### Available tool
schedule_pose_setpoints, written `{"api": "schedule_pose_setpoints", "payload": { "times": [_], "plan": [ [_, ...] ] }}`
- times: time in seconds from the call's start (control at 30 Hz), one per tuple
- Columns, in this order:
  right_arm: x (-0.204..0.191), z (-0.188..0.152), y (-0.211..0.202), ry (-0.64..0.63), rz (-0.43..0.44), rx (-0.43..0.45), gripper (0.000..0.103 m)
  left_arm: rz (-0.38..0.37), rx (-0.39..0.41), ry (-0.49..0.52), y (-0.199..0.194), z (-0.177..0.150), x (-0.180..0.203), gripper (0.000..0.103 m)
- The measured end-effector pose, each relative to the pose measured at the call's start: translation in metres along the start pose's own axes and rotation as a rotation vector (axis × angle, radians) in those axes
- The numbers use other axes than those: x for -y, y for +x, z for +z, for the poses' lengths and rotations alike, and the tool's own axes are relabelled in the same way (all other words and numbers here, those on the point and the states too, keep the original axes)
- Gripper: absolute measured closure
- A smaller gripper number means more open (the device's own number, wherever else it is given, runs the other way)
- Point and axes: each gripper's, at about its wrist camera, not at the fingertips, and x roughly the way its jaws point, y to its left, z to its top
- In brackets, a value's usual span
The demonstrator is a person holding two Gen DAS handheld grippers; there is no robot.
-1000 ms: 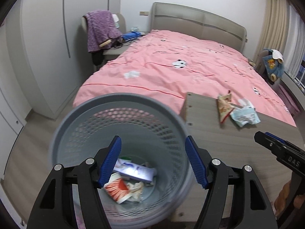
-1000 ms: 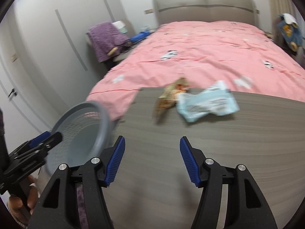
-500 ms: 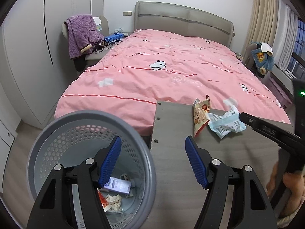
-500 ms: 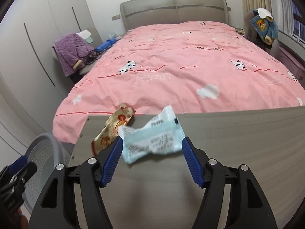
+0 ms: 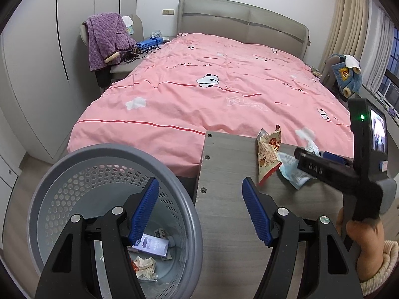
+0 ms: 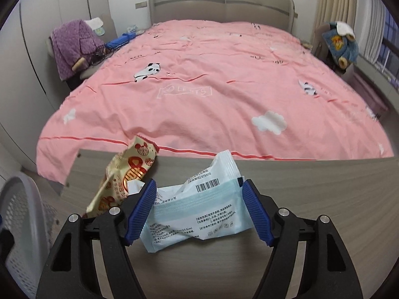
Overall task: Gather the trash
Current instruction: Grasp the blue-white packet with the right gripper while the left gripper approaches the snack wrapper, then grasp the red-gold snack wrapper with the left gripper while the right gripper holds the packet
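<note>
A pale blue and white wrapper (image 6: pixel 199 209) lies on the grey wooden table (image 6: pixel 324 199), between the open jaws of my right gripper (image 6: pixel 198 211). A cream and red snack wrapper (image 6: pixel 124 177) lies just left of it, partly under it. In the left wrist view the same snack wrapper (image 5: pixel 269 154) and blue wrapper (image 5: pixel 291 172) lie at the table's far edge, with my right gripper (image 5: pixel 321 164) over the blue one. My left gripper (image 5: pixel 199 211) is open and empty, above the gap between the grey mesh bin (image 5: pixel 74 174) and the table (image 5: pixel 224 169).
The bin holds a white tube (image 5: pixel 152 244) and crumpled paper (image 5: pixel 144 266). A bed with a pink cover (image 5: pixel 212 94) stands right behind the table. A chair with a purple blanket (image 5: pixel 104 39) is at the far left, by the wardrobe.
My right gripper has moved forward over the table until the blue wrapper lies between its jaws. My left gripper has swung right, away from above the bin's opening.
</note>
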Motion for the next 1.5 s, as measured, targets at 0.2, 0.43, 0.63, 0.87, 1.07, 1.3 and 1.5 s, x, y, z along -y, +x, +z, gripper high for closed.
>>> {"api": "schedule_pose_setpoints", "payload": {
  "times": [0.2, 0.43, 0.63, 0.87, 1.07, 1.3, 1.5],
  "plan": [
    [0.015, -0.020, -0.011, -0.041, -0.003, -0.017, 0.033, -0.018, 0.000, 0.023, 0.002, 0.001, 0.012, 0.036],
    [0.047, -0.036, -0.030, -0.010, 0.018, -0.027, 0.033, -0.051, -0.006, 0.051, 0.004, 0.000, 0.031, 0.036],
    [0.059, -0.037, -0.038, 0.051, 0.166, -0.017, 0.032, -0.073, -0.022, 0.068, 0.011, 0.001, 0.045, 0.036],
    [0.044, -0.033, -0.014, 0.066, 0.196, -0.055, 0.032, -0.060, -0.028, 0.074, 0.016, 0.008, 0.048, 0.036],
    [0.042, -0.035, -0.005, 0.077, 0.194, -0.071, 0.053, -0.045, -0.033, 0.077, 0.022, 0.010, 0.048, 0.036],
    [0.057, -0.039, -0.014, 0.117, 0.232, -0.037, 0.064, -0.072, -0.075, 0.076, 0.035, 0.013, 0.056, 0.036],
    [0.081, -0.045, -0.031, 0.191, 0.257, -0.010, 0.064, -0.079, -0.092, 0.114, 0.048, 0.022, 0.076, 0.036]
  ]
}}
